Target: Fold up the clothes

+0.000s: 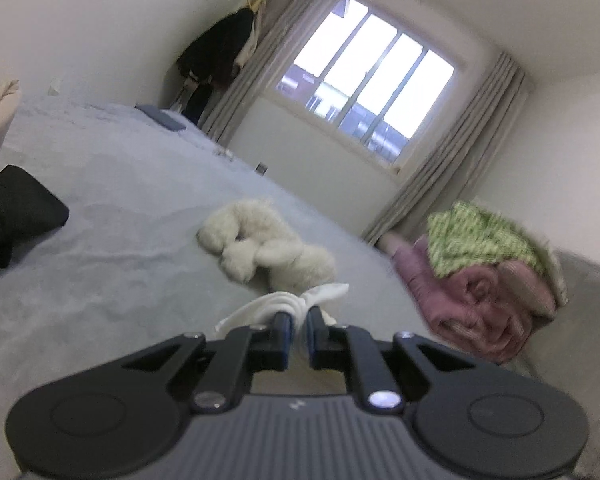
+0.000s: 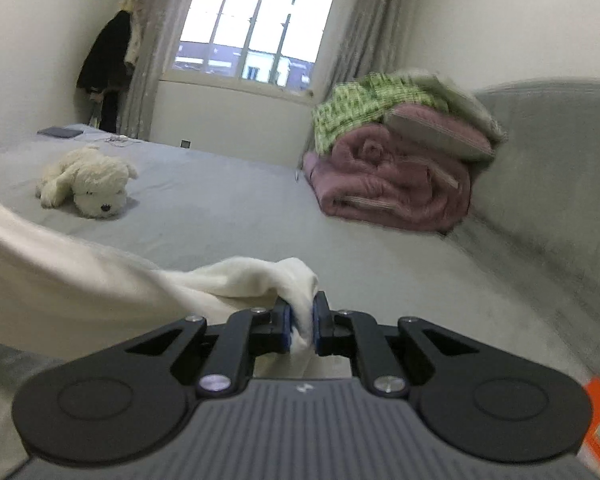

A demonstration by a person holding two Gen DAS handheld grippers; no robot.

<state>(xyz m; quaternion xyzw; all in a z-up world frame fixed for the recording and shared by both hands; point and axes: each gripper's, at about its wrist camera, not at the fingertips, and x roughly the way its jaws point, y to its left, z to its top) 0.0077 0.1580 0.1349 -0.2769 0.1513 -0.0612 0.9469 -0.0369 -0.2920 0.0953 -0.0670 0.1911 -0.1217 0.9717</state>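
Observation:
A cream-white garment [image 2: 60, 280] hangs over the grey bed [image 2: 228, 208], stretched leftward from my right gripper [image 2: 300, 322]. That gripper is shut on a bunched corner of the cloth, which bulges between its blue pads. In the left wrist view my left gripper [image 1: 298, 326] is shut on another gathered edge of the same white garment [image 1: 284, 304], whose folds stick up just past the fingertips. Both grippers are held above the bed surface [image 1: 120, 248].
A white plush dog [image 1: 260, 244] [image 2: 88, 184] lies mid-bed. A stack of folded pink and green blankets [image 2: 400, 160] [image 1: 488, 272] sits against the grey headboard [image 2: 548, 168]. Dark clothing [image 1: 8, 216] lies at the left. A window [image 2: 252, 24] with curtains is behind.

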